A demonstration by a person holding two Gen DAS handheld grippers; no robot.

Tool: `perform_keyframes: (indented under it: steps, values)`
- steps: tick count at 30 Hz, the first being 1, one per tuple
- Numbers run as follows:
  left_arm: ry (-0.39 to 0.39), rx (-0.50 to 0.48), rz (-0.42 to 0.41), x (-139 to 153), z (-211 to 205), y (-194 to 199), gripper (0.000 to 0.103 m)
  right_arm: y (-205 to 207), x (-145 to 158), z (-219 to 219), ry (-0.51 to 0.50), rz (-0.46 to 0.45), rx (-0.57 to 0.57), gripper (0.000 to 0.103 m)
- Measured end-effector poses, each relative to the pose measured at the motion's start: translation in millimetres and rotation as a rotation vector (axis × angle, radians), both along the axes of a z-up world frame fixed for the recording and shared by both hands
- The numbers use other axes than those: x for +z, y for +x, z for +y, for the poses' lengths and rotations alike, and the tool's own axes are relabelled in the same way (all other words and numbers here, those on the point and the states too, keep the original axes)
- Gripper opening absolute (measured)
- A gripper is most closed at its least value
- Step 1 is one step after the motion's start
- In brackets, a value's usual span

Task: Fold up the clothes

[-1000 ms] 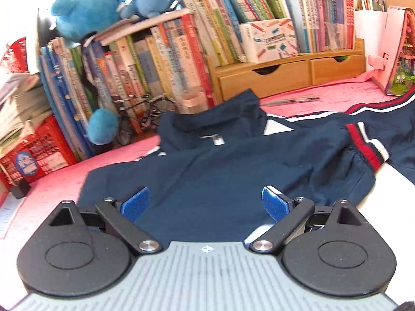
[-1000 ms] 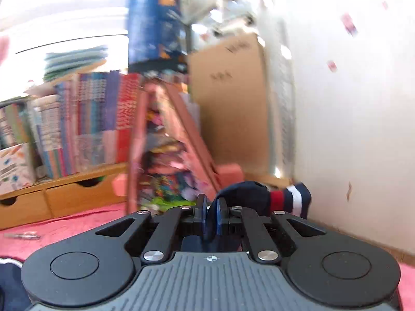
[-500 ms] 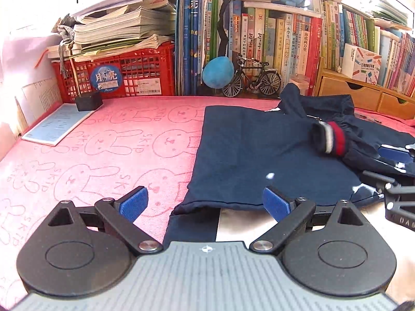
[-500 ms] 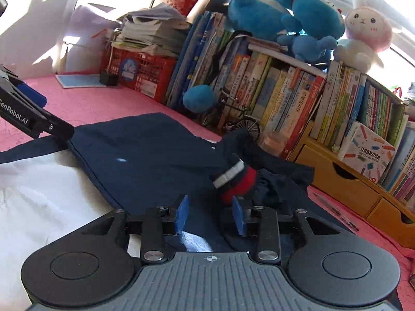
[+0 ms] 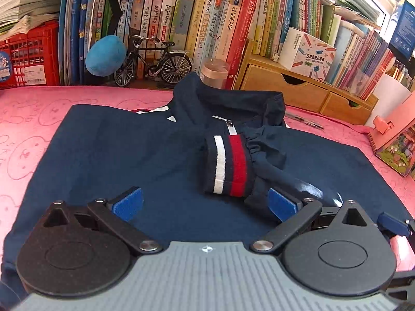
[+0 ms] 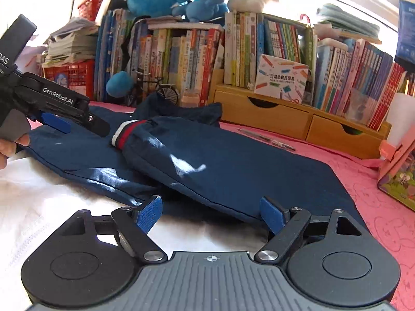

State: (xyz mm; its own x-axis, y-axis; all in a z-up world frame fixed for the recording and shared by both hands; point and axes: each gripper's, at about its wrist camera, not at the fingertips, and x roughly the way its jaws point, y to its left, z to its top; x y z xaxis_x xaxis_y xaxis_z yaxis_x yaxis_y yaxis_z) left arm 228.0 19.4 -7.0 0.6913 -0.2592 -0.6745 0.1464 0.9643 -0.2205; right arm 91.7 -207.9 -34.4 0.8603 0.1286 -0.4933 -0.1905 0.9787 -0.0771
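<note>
A navy zip jacket lies flat on the pink cloth, collar toward the books. Its right sleeve is folded across the chest, and the striped red, white and navy cuff rests on the front. The jacket also shows in the right wrist view, with the cuff at left. My left gripper is open and empty, low over the jacket just short of the cuff. My right gripper is open and empty at the jacket's lower edge. The left gripper also shows in the right wrist view.
A pink rabbit-print cloth covers the table. Behind stand rows of books, a model bicycle, a red crate, wooden drawers and a pink toy house. A pen lies by the collar.
The right gripper carried the sleeve across the chest, let the cuff go and opened wide, drawing back toward the hem. The left gripper swung round to face the collar, staying open.
</note>
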Motion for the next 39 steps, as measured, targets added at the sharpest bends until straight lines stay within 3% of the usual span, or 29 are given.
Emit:
perform_keyframes:
  steps: [5, 7, 8, 11, 13, 14, 16, 17, 18, 20, 22, 23, 24, 30, 32, 39]
  values:
    - [-0.031, 0.065, 0.023, -17.4, -13.5, 28.1, 0.102, 2.7, -6.3, -11.3, 0.040, 0.026, -0.035, 0.086]
    - [-0.041, 0.047, -0.013, -17.1, -18.1, 27.2, 0.075, 6.1, -8.1, -12.1, 0.036, 0.044, -0.047, 0.089]
    - [-0.052, 0.022, -0.027, -15.5, -20.4, 25.3, 0.050, 8.5, -9.0, -12.3, 0.033, 0.056, -0.053, 0.089]
    - [0.003, 0.018, -0.104, -10.2, -29.8, 13.8, 0.043, 13.1, -10.8, -13.4, 0.026, 0.083, -0.070, 0.090]
    - [0.058, 0.004, -0.148, -8.6, -35.7, 8.2, 0.044, 14.2, -11.2, -13.4, 0.020, 0.089, -0.080, 0.090]
    - [0.060, 0.017, -0.130, -9.3, -35.8, 10.8, 0.050, 14.4, -11.3, -13.1, 0.017, 0.091, -0.082, 0.092]
    - [0.061, 0.043, -0.095, -10.9, -35.7, 16.0, 0.070, 15.2, -11.7, -11.2, 0.001, 0.096, -0.085, 0.093]
    - [0.032, 0.064, -0.068, -13.8, -32.0, 21.1, 0.090, 15.7, -11.9, -9.9, -0.010, 0.099, -0.088, 0.093]
    - [0.004, 0.083, -0.043, -16.7, -28.3, 26.0, 0.097, 16.2, -12.0, -8.1, -0.023, 0.101, -0.089, 0.093]
    - [-0.021, 0.087, -0.046, -19.3, -24.3, 30.0, 0.099, 16.5, -12.6, -4.2, -0.045, 0.103, -0.088, 0.094]
    - [-0.046, 0.091, -0.048, -21.8, -20.4, 33.9, 0.087, 16.3, -12.9, -1.6, -0.060, 0.103, -0.089, 0.095]
    - [-0.060, 0.076, -0.049, -21.3, -20.5, 33.4, 0.064, 16.4, -12.9, -0.9, -0.062, 0.104, -0.089, 0.095]
    - [-0.074, 0.062, -0.051, -20.8, -20.5, 33.0, 0.050, 16.7, -12.9, -0.5, -0.062, 0.107, -0.087, 0.096]
    - [-0.041, 0.055, -0.157, -10.3, -22.1, 16.6, 0.033, 17.8, -12.7, -1.1, -0.056, 0.116, -0.088, 0.097]
    - [-0.033, 0.090, -0.182, -6.1, -13.8, 10.1, 0.020, 16.9, -11.8, -2.2, -0.053, 0.109, -0.094, 0.097]
    - [0.007, 0.210, -0.265, 7.9, 19.4, -12.0, 0.017, -11.8, 5.8, -32.5, 0.102, -0.035, -0.120, 0.101]
